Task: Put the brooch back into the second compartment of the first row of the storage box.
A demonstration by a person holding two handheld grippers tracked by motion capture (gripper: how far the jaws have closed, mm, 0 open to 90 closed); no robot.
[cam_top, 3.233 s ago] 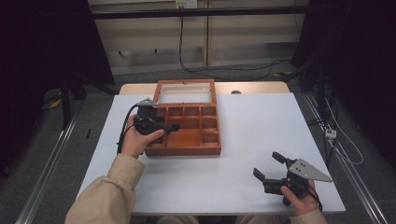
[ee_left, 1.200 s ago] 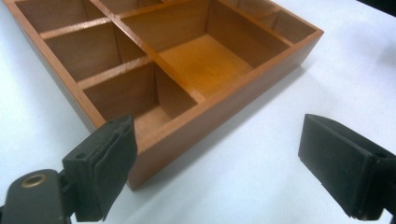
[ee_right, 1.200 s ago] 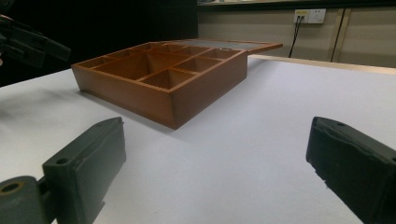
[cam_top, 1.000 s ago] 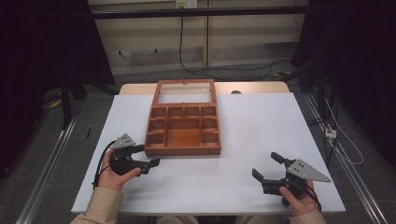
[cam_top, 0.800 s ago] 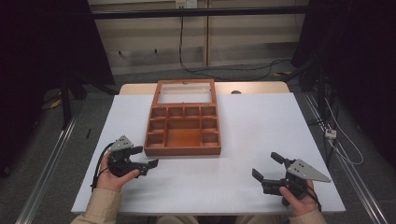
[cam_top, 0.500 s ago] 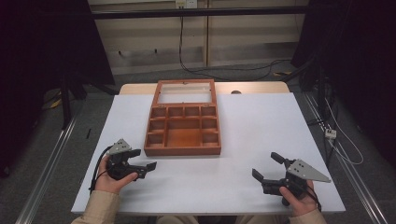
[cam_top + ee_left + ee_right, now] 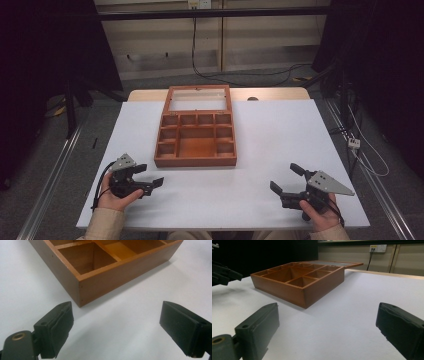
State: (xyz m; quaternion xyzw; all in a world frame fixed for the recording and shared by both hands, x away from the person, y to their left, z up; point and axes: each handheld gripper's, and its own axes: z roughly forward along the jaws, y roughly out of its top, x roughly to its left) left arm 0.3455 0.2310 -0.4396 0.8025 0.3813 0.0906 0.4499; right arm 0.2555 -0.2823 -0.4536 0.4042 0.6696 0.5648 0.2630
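A brown wooden box with several empty compartments sits mid-table, and its glazed lid lies open flat behind it. My left gripper rests open near the front left of the table, just short of the box's front left corner, with nothing between its jaws. At the front right, my right gripper is open too, empty, and points at the box from about a hand's width away. The left gripper also shows at the far left of the right gripper view.
The white table top has bare room on both sides of the box and in front of it. A bare wooden strip runs along the far edge. Cables lie on the floor beyond, and metal rails flank the table.
My left gripper has drawn back from the box's left side to the front left of the table, still open. The right gripper and the box have stayed put.
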